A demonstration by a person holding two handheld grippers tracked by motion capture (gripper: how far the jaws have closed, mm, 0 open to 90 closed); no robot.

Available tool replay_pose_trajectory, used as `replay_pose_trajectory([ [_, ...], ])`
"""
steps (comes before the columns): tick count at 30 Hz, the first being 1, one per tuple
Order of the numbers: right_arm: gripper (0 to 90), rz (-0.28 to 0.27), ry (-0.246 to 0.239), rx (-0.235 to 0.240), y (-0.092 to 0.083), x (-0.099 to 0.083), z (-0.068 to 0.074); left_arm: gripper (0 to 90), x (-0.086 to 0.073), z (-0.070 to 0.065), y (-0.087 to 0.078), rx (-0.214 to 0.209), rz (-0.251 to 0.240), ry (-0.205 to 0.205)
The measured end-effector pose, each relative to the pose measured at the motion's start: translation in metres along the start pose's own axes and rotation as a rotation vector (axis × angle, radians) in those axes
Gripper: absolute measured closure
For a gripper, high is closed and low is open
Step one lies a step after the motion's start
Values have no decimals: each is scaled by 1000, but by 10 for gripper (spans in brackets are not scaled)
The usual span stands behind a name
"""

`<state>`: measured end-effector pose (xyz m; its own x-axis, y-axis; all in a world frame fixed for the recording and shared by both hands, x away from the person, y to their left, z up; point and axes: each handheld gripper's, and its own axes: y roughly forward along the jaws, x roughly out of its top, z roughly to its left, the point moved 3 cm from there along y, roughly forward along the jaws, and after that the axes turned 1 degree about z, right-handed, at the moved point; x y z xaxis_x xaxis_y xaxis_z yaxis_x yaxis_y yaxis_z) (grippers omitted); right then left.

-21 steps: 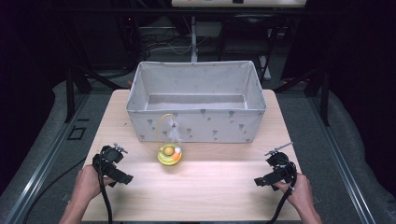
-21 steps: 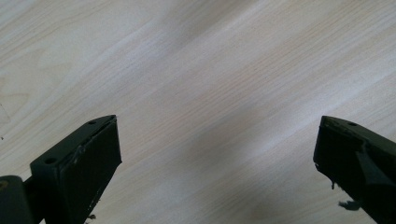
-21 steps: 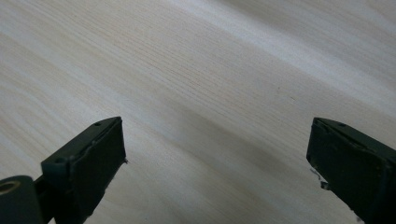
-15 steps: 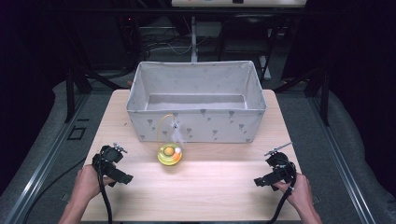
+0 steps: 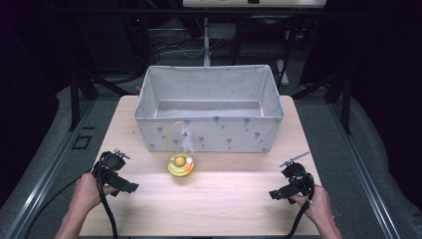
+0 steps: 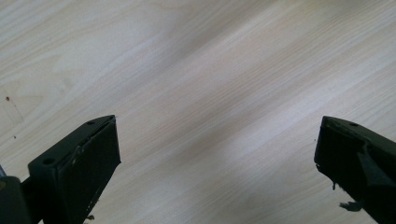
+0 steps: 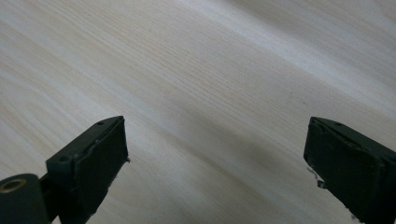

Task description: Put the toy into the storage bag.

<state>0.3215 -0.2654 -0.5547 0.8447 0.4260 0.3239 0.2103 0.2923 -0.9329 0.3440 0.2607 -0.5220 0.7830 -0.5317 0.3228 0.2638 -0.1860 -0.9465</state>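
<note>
From above, the pale wooden table [image 5: 209, 199] carries a grey fabric bin [image 5: 209, 135] printed with small dark triangles, set toward the far edge, its mouth open upward. Just in front of the bin's near wall sits a small yellow toy [image 5: 180, 165], a round dish with an orange ball in it and a thin wire arching up to a white feather; it rests on the table between the two hands, closer to the left one. The left gripper [image 5: 124, 186] is held low over the near left corner, the person's left hand [image 5: 87, 191] wrapped around it, a black cable trailing off toward the table's near edge. The right gripper [image 5: 276, 194] sits at the near right corner in the right hand [image 5: 313, 201], well apart from the toy. In the left gripper view, the left gripper [image 6: 217, 154] has its two black jaws spread wide, with bare wood grain between them. In the right gripper view, the right gripper [image 7: 217, 151] likewise stands with jaws wide apart over plain tabletop, gripping nothing.
</note>
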Motion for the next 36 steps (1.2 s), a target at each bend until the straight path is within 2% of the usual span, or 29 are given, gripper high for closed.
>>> replay_pose_trajectory([
  [1, 60, -17, 7, -13, 1, 0, 1, 1, 1, -1, -2, -2, -4, 3],
  [2, 60, -8, -1, -1, 1, 0, 2, 1, 2, -2, -3, -4, -6, 4],
  [3, 60, 6, -17, -14, 0, 0, 2, 0, 3, -3, -5, -5, -6, 5],
  [4, 61, -10, -9, -1, 1, 1, 4, 1, 4, -3, -7, -10, -9, 8],
  [5, 61, -9, -15, -15, 0, 1, 4, 0, 5, -3, -8, -8, -10, 11],
  [7, 63, -8, -18, 1, 0, 1, 6, 0, 9, -4, -12, -13, -11, 17],
  [9, 64, 6, -17, -1, 1, 1, 6, 0, 13, -5, -15, -22, -11, 21],
  [12, 65, -2, -17, -12, 2, 0, 5, 0, 19, -5, -18, -27, -7, 34],
  [13, 66, 10, -21, -24, 1, 0, 4, 0, 22, -6, -21, -31, -2, 42],
  [15, 66, 7, -22, -21, 1, 0, 4, 0, 32, -8, -27, -49, -1, 62],
  [19, 67, 11, -24, -7, 1, 0, 5, 0, 43, -11, -34, -46, 10, 88],
  [22, 67, 10, -28, -6, 1, 0, 5, 0, 52, -15, -39, -59, 15, 107],
  [24, 67, 12, -28, -3, 1, 0, 5, 0, 62, -19, -44, -72, 31, 138],
  [28, 68, 6, -22, -2, 1, 0, 5, 0, 72, -24, -49, -78, 34, 159],
  [29, 68, 9, -27, 1, 1, 0, 5, 0, 79, -26, -53, -74, 35, 177],
  [31, 77, 13, -37, -10, 1, 0, 5, 0, 87, -27, -58, -76, 26, 191],
  [34, 87, 12, -27, 4, 1, 0, 7, 0, 95, -26, -64, -73, 16, 197],
  [36, 85, 12, -29, 8, 1, 0, 6, 0, 107, -27, -75, -67, 4, 210],
])
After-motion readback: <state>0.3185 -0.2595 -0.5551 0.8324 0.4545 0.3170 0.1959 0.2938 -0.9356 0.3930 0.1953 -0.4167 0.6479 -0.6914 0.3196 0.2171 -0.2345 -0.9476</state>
